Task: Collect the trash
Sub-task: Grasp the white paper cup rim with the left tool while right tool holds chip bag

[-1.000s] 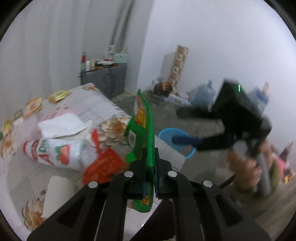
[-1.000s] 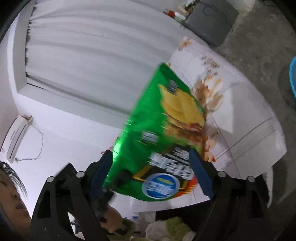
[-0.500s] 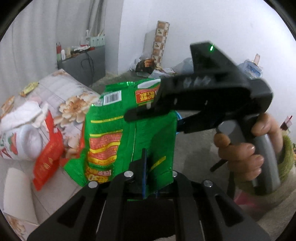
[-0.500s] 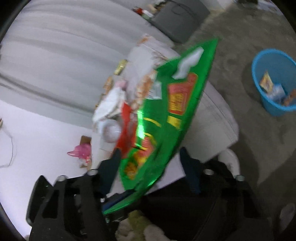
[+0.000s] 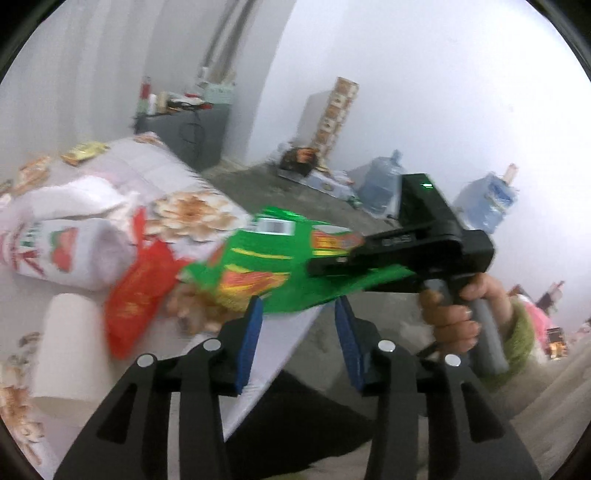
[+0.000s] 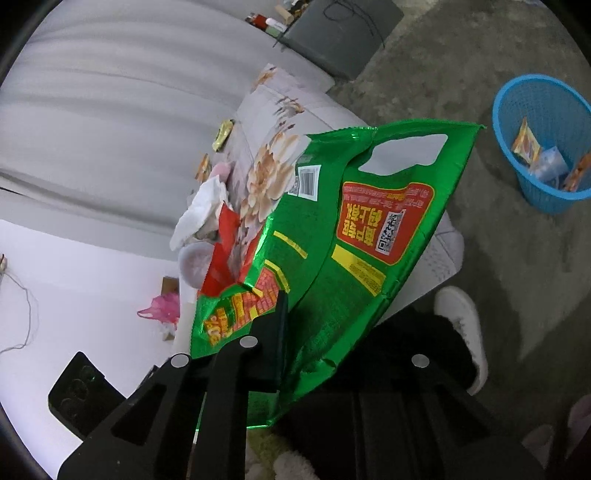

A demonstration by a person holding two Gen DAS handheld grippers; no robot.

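A green foil snack bag (image 6: 332, 240) hangs from my right gripper (image 6: 295, 354), which is shut on its lower part. In the left wrist view the same bag (image 5: 280, 266) is held by the right gripper (image 5: 332, 264), just beyond my left gripper (image 5: 299, 317), which is open and empty with its blue pads either side of the bag's edge. A blue mesh trash basket (image 6: 506, 140) with several wrappers in it stands on the floor at the right.
The flowered table (image 5: 192, 214) carries a red wrapper (image 5: 140, 288), a white tissue pack (image 5: 70, 251), a paper roll (image 5: 70, 347) and small snack packets (image 5: 85, 151). A grey cabinet (image 6: 343, 33) stands behind. Water jugs (image 5: 380, 184) line the far wall.
My left gripper has opened and let go of the green bag. My right gripper has closed on it and now holds it alone.
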